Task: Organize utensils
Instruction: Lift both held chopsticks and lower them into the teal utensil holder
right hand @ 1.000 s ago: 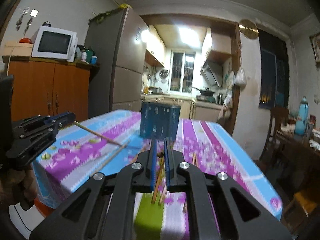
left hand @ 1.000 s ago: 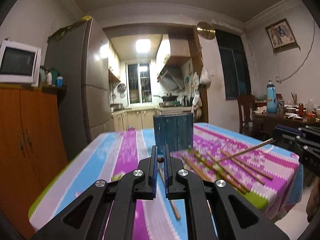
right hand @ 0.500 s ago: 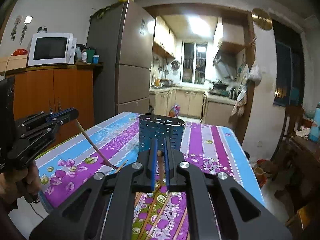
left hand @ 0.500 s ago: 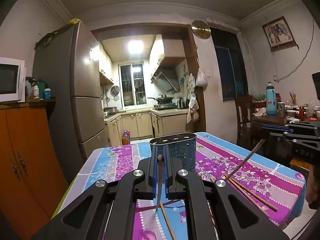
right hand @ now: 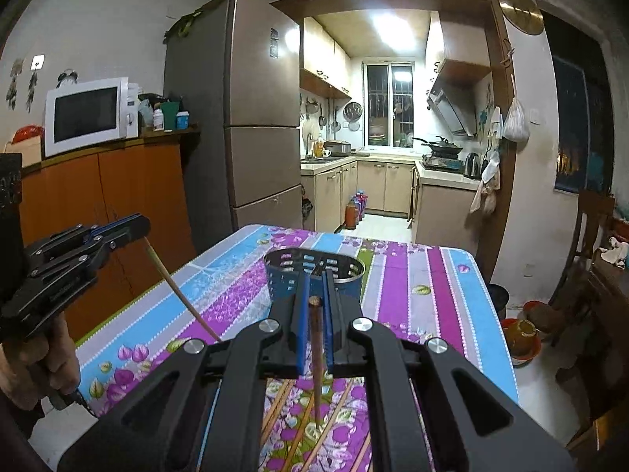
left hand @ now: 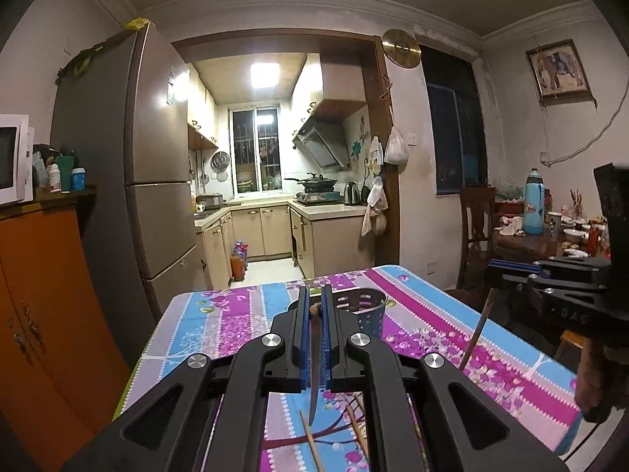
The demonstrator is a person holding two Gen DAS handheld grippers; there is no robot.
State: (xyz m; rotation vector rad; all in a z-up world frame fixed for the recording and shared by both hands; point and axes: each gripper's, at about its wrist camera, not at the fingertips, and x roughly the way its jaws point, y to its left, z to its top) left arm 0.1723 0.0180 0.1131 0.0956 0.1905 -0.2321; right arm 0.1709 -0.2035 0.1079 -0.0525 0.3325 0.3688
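Left wrist view: big surface [left hand: 243, 314] with a bright striped cloth. Far on it, a round holder [left hand: 363, 308] with holes, open at the top. Near, loose chopsticks [left hand: 310, 442] lying flat. Left hand-held gripper [left hand: 313, 316] pinching one chopstick [left hand: 313, 369], thick end up, thin tip hanging down over the cloth. Right hand-held gripper [left hand: 499, 269] at the right side, pinching another chopstick [left hand: 475, 334], tip down too.

Right wrist view: same holder [right hand: 314, 271] just past the blue pads, its stick [right hand: 316, 354] nearly straight up and down.

Best way, probably: carry each tip over the rim, one at a time. Keep the stick upright. Lower the tip inside before letting go. Watch out for bumping sticks together or tipping the holder.
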